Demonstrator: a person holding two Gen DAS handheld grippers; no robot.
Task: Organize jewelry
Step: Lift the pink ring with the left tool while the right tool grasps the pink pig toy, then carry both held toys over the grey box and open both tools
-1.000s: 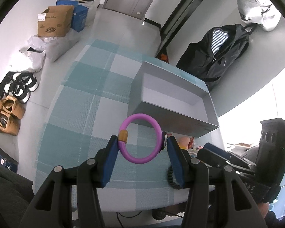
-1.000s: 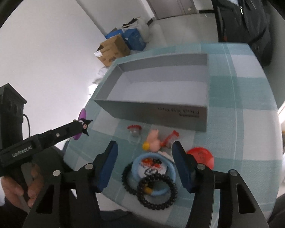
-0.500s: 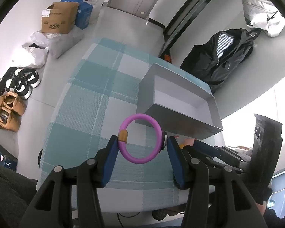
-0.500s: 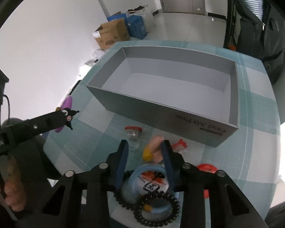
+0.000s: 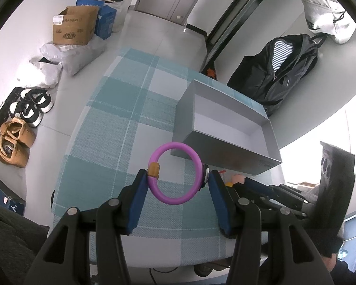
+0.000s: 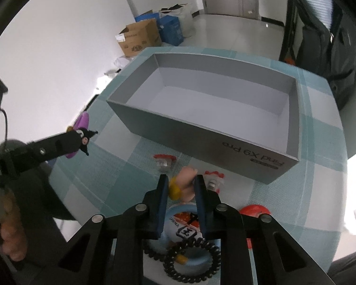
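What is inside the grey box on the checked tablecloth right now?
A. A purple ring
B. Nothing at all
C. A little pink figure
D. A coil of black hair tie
B: the grey box shows only its bare pale floor, while the purple ring is held in the left tongs and the other trinkets lie on the cloth in front of it.

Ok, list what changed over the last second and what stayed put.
The right gripper moved in over the small pieces by the grey box, and its jaws have just been closing around the pink-and-yellow charm, now between them. The left gripper keeps holding the purple ring; the box hasn't moved.
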